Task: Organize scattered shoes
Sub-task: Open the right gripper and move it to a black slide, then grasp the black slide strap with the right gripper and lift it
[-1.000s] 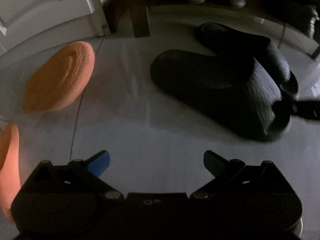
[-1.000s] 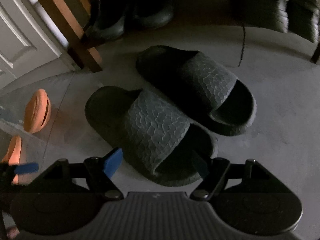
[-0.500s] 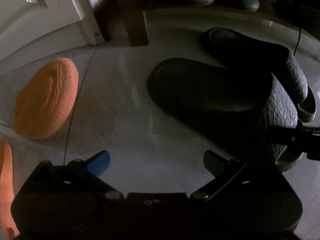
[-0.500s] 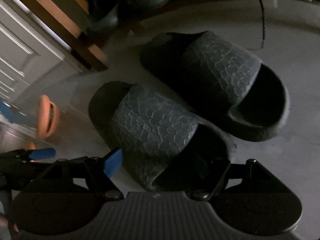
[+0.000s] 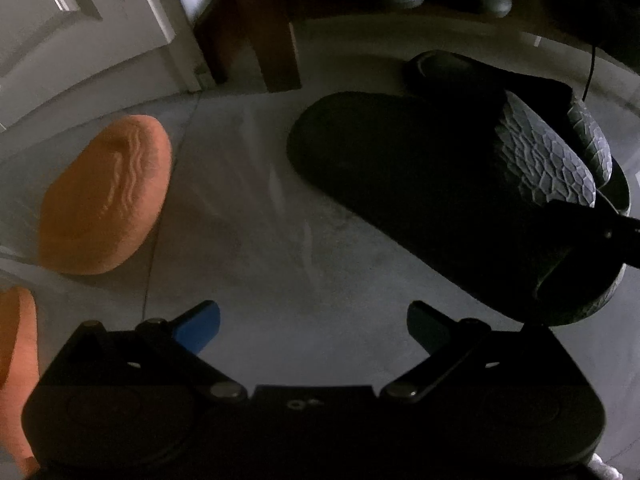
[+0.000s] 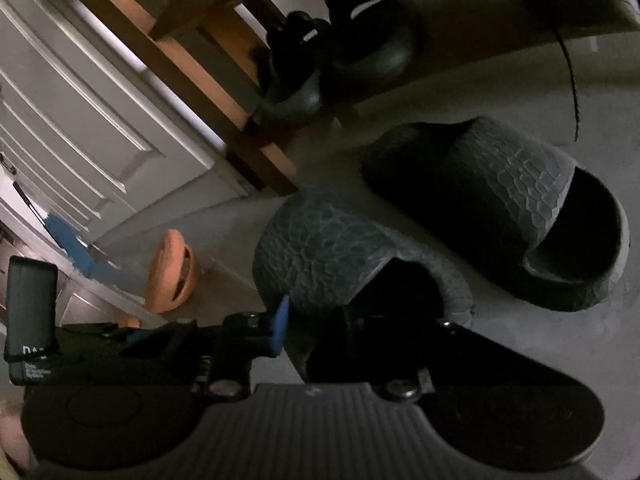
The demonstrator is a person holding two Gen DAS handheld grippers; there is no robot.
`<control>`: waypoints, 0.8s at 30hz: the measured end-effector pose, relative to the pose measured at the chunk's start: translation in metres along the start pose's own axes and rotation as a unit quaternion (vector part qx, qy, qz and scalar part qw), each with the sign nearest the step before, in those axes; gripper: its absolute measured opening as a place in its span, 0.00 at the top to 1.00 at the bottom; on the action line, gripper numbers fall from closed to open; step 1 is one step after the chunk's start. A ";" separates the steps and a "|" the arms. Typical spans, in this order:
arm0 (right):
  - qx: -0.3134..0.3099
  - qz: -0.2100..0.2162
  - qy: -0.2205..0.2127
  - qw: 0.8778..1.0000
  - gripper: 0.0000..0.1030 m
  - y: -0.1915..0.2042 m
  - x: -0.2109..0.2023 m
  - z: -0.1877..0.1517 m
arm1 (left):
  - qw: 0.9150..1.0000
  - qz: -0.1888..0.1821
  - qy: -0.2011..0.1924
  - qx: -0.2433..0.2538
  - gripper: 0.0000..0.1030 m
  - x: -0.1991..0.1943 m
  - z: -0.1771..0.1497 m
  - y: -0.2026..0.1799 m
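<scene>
Two dark textured slides lie side by side on the grey floor. My right gripper (image 6: 316,316) has its jaws closing on the near slide (image 6: 332,248). One blue pad (image 6: 281,320) presses the outside of the strap wall and the other finger sits inside the opening. The far slide (image 6: 500,200) lies untouched beside it. My left gripper (image 5: 314,320) hangs open over bare floor, with nothing between its fingers. It is between an orange slipper (image 5: 104,196) lying sole up and the near slide (image 5: 420,184). A second orange slipper (image 5: 16,360) shows at the left edge.
A wooden furniture leg (image 5: 272,28) and a white door (image 5: 80,20) stand at the back left. Black shoes (image 6: 360,40) sit under the wooden frame (image 6: 192,60). A thin black cable (image 6: 570,80) trails down behind the far slide.
My right gripper's jaws have narrowed from wide apart onto the near slide's strap wall, and its view has tipped up and rolled. The left gripper has barely moved.
</scene>
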State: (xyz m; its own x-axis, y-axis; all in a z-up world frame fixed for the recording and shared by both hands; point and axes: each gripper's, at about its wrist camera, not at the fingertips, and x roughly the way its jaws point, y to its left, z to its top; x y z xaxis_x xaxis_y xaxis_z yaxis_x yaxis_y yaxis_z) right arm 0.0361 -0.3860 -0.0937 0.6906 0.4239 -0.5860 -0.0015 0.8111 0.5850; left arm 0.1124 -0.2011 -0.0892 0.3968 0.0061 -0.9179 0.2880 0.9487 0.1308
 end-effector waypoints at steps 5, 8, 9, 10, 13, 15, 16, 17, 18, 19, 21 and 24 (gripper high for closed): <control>0.010 -0.003 -0.005 1.000 0.76 0.011 -0.009 -0.003 | 1.000 -0.001 -0.006 0.001 0.02 -0.009 -0.004 0.008; 0.014 -0.006 -0.011 1.000 0.76 0.020 -0.021 -0.006 | 1.000 -0.006 -0.009 0.006 0.02 -0.017 -0.010 0.013; 0.016 -0.007 -0.013 1.000 0.76 0.023 -0.024 -0.007 | 1.000 -0.007 -0.010 0.008 0.02 -0.018 -0.012 0.014; 0.018 -0.009 -0.015 1.000 0.76 0.026 -0.027 -0.009 | 1.000 -0.008 -0.011 0.012 0.02 -0.021 -0.014 0.016; 0.024 -0.017 -0.023 0.999 0.76 0.041 -0.042 -0.017 | 1.000 -0.013 -0.017 0.020 0.02 -0.029 -0.022 0.023; 0.026 -0.022 -0.028 0.999 0.77 0.051 -0.052 -0.022 | 0.999 -0.017 -0.019 0.021 0.02 -0.036 -0.028 0.028; 0.029 -0.024 -0.031 0.999 0.77 0.056 -0.058 -0.024 | 0.999 -0.021 -0.020 0.021 0.02 -0.039 -0.030 0.032; 0.039 -0.024 -0.037 0.998 0.77 0.061 -0.066 -0.028 | 0.999 -0.026 -0.021 0.023 0.02 -0.042 -0.033 0.035; 0.054 -0.025 -0.042 0.997 0.77 0.064 -0.074 -0.032 | 0.999 -0.029 -0.022 0.024 0.02 -0.044 -0.035 0.037; 0.067 -0.028 -0.046 0.996 0.77 0.066 -0.082 -0.037 | 0.999 -0.032 -0.023 0.027 0.02 -0.046 -0.037 0.037; 0.079 -0.034 -0.053 0.995 0.77 0.069 -0.095 -0.044 | 0.999 -0.037 -0.023 0.032 0.02 -0.050 -0.042 0.034; 0.100 -0.048 -0.071 0.991 0.77 0.069 -0.122 -0.058 | 0.998 -0.048 -0.021 0.042 0.02 -0.053 -0.047 0.028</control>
State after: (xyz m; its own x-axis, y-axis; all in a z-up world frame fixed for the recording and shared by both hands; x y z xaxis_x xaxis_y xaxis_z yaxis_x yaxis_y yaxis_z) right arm -0.0901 -0.3582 -0.0141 0.7758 0.2753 -0.5678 0.2029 0.7432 0.6376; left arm 0.0586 -0.1603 -0.0541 0.3995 -0.0983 -0.9114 0.3986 0.9140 0.0761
